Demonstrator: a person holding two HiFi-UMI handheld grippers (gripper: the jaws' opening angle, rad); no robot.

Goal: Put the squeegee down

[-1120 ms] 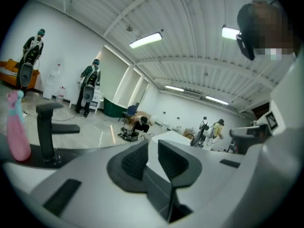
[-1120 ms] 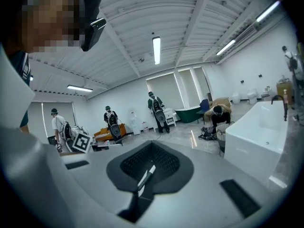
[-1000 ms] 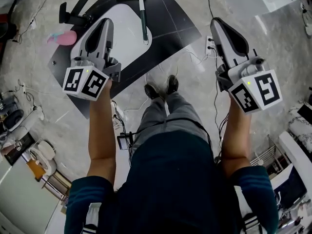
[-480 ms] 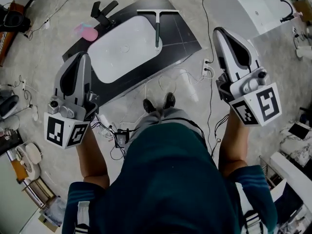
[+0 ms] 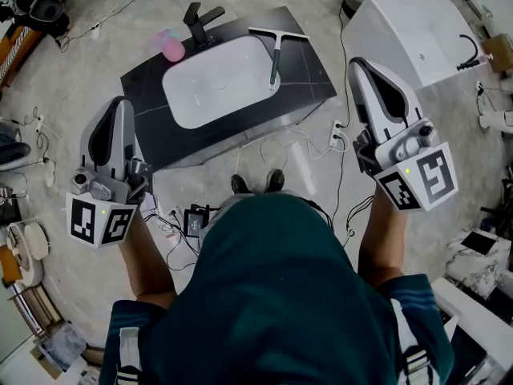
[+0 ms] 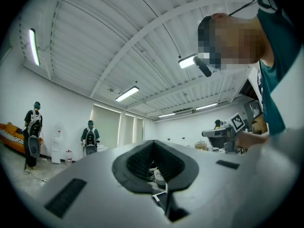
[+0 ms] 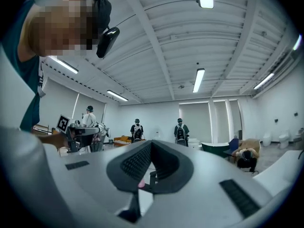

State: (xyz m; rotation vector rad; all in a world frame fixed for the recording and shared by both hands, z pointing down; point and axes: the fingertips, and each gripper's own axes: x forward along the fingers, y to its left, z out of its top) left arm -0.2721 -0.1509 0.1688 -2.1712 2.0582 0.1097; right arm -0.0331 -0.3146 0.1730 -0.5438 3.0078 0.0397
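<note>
The squeegee [image 5: 276, 54] lies flat on the black bench [image 5: 309, 74]. Its blade is toward the far edge and its handle points back at the person, running along the right rim of the white basin [image 5: 212, 87]. Nothing touches it, and both grippers are well apart from it. A black faucet [image 5: 200, 18] stands at the basin's far left corner, with a pink thing [image 5: 172, 49] just beside it.

The left gripper [image 5: 120, 104] hangs over the floor [image 5: 80, 79] off the bench's left end. In its own view its fingers [image 6: 135, 163] are pressed together with nothing between them.

The right gripper [image 5: 358, 64] is off the bench's right end, between the bench and a white tub [image 5: 401, 22]. Its fingers [image 7: 133, 163] are likewise together and empty.

The person's shoes [image 5: 256, 183] stand near the bench's front edge, with loose cables [image 5: 304, 147] on the floor around them.

Both gripper views look out across a large white room. People with backpacks [image 7: 180, 129] stand far off there, under strip lights [image 7: 199, 80] on a ribbed ceiling.
</note>
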